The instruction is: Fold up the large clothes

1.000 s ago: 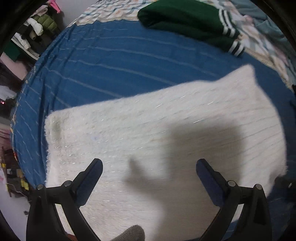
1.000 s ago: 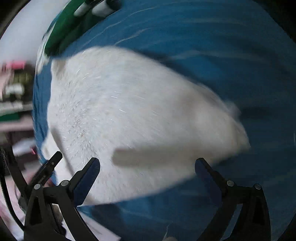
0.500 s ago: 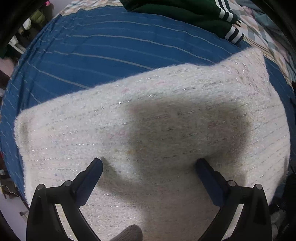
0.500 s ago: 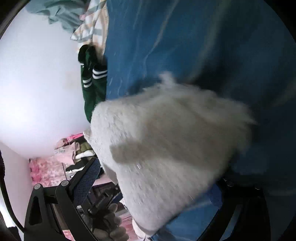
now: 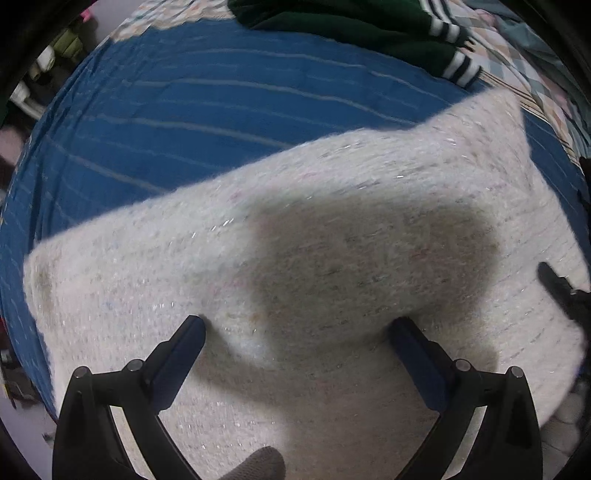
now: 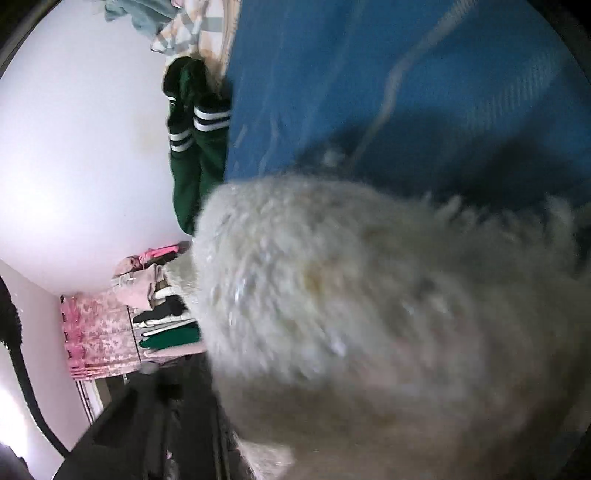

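Left gripper [image 5: 295,328] jaws spread wide over the folded white fuzzy sweater [image 5: 332,258] on the blue bedspread [image 5: 184,110]; right gripper hidden behind sweater, state indeterminable.

a big fluffy white sweater [image 6: 369,314] fills most of the right wrist view, very close and blurry. it covers the spot where the gripper's fingers would be, so i cannot see them or tell if they are shut. behind the sweater is a blue blanket [image 6: 424,85] with thin pale lines. next to the blanket's edge hangs a dark green top [image 6: 195,155] with white stripes on its cuffs. above it is some checked cloth [image 6: 192,33]. on the left is a plain white wall [image 6: 81,147]. lower down sits a pile of folded clothes [image 6: 162,317] beside a pink flowery cloth [image 6: 99,336].
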Demonstrator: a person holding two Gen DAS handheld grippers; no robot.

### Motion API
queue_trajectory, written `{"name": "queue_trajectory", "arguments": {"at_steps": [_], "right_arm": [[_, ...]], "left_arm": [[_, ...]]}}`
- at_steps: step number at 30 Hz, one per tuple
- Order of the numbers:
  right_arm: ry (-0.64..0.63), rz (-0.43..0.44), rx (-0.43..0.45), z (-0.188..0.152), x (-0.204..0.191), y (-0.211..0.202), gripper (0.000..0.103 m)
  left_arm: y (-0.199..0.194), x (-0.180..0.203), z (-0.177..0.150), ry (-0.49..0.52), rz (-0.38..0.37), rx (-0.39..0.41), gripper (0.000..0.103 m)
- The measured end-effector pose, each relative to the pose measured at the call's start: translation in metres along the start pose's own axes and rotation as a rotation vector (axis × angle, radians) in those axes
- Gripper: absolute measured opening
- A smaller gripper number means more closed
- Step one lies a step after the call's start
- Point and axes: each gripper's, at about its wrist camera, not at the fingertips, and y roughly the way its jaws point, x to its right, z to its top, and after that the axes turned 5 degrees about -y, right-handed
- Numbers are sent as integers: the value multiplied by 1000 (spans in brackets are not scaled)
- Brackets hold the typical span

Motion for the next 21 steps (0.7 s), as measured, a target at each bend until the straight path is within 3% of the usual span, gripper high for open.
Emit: {"name": "queue_trajectory", "arguments": {"at_steps": [3,5,10,13,17,21], "right_arm": [[-10,3,59,-2,-25,-18,21],[-34,9,110,0,-46,-35,20],[-207,-58,182,11,-108,-61,20],[-329,-137,178,20,-142,-64,20],[-476,-164,99,8,-190,-46,20],[-634,-180,-22,-43,-244,-12,20]], "left_arm": [[-2,13,7,63,-28,54,103],[-2,21,15,62,-90,65,103],[10,53,48,38,-243,34,103],[18,49,59,-44,-352,-23,103],[-18,-13,44,-226,-362,22,103],[-52,-97,-5,-370,-246,78,103]]}}
